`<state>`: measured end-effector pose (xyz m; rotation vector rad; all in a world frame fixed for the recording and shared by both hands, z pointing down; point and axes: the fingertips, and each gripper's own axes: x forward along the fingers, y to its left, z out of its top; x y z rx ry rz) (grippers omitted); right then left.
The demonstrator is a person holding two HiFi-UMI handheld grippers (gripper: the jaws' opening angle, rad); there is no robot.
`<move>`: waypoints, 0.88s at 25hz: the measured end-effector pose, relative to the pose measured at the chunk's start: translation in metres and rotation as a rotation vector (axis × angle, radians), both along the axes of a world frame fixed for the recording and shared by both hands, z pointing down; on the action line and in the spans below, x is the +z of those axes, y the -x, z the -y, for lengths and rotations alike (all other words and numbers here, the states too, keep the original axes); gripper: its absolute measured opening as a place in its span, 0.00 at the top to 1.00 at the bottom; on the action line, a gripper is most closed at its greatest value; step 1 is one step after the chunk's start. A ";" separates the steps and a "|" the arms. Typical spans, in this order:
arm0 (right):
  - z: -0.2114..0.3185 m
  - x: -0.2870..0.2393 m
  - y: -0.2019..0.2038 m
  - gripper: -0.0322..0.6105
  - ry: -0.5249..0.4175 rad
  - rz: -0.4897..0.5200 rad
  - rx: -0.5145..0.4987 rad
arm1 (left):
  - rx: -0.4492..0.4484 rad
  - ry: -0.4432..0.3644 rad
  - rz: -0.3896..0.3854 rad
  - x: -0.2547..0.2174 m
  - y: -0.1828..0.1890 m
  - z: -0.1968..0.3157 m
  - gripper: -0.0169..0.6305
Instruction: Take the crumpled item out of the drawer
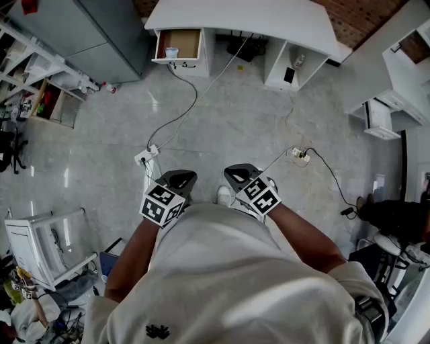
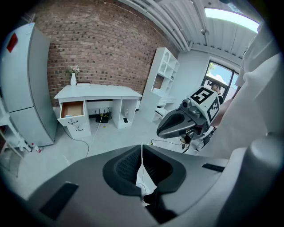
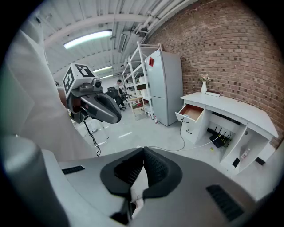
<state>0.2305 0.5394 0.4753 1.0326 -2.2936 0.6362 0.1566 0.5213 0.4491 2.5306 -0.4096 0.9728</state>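
Crumpled item (image 1: 173, 52) in drawer (image 1: 189, 41), far from left claw (image 1: 179, 179), right claw (image 1: 238, 176).

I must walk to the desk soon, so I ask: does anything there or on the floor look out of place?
The top drawer stands pulled open, with a pale crumpled item inside. Loose cables trail across the floor to a power strip, a possible tripping hazard.

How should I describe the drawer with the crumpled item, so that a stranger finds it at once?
Find the white desk against the brick wall, beside the grey fridge. At the desk's end nearest the fridge is the drawer. It alone is pulled out, with a brown inside and a white crumpled item in it.
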 end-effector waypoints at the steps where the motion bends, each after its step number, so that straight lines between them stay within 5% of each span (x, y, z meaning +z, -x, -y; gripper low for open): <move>1: 0.000 0.002 -0.002 0.91 0.001 0.000 0.000 | 0.001 -0.002 0.000 0.001 -0.003 0.001 0.93; 13: 0.027 0.022 -0.011 0.91 0.033 0.013 -0.002 | -0.027 -0.003 0.008 0.007 -0.003 0.033 0.93; 22: 0.130 0.035 0.042 0.90 0.051 -0.029 0.031 | -0.019 0.043 -0.051 0.028 0.054 0.140 0.93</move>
